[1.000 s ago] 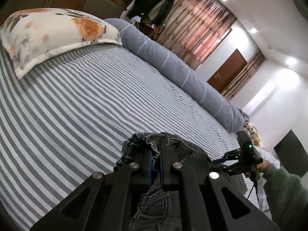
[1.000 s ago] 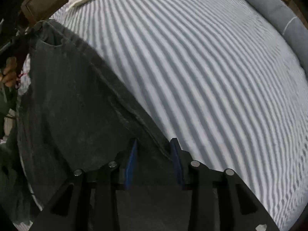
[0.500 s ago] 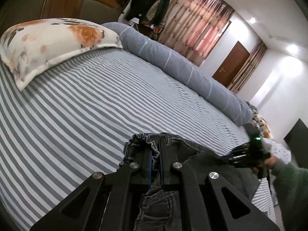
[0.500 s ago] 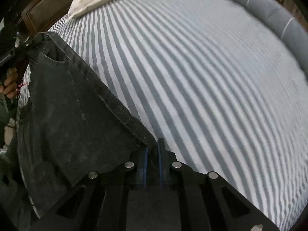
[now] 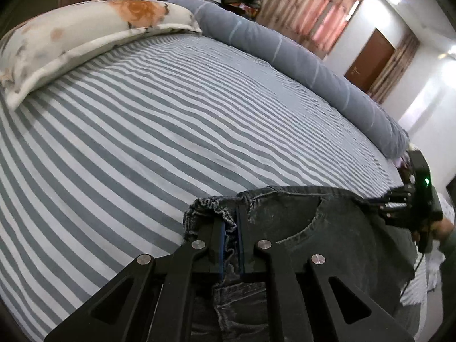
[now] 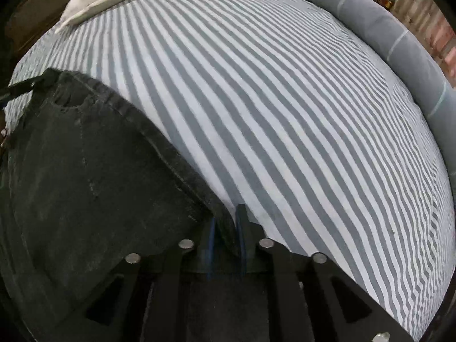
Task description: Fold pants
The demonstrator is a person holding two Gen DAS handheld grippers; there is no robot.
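Since the earlier frames both hands are coming down toward the striped bed point(image 5: 159, 131), so the dark denim pants point(image 5: 327, 228) are hanging lower and closer to the sheet, and the flowered pillow point(image 5: 85, 37) is sitting nearer the top of the left wrist view. The left gripper point(image 5: 231, 228) is staying clamped on the gathered elastic end of the waistband, the fabric bunching between its blue pads. The right gripper point(image 6: 226, 228) closed a moment ago and its jaws have just been opening slightly again; they are standing narrow, with the hemmed corner of the pants between them, and the pads are still appearing to hold it.

The pants point(image 6: 85, 185) are being stretched between the two grippers along the near edge of the bed, their long axis running along that edge, with the upper hem lying diagonally in the right wrist view. Beyond them the whole middle of the bed is lying open up to the rolled grey duvet point(image 5: 299, 65) along the far edge.

The lower part of the pants is being hidden behind the gripper bodies and cut off by the frame. The right gripper point(image 5: 399, 202) is showing only partly at the right of the left wrist view.
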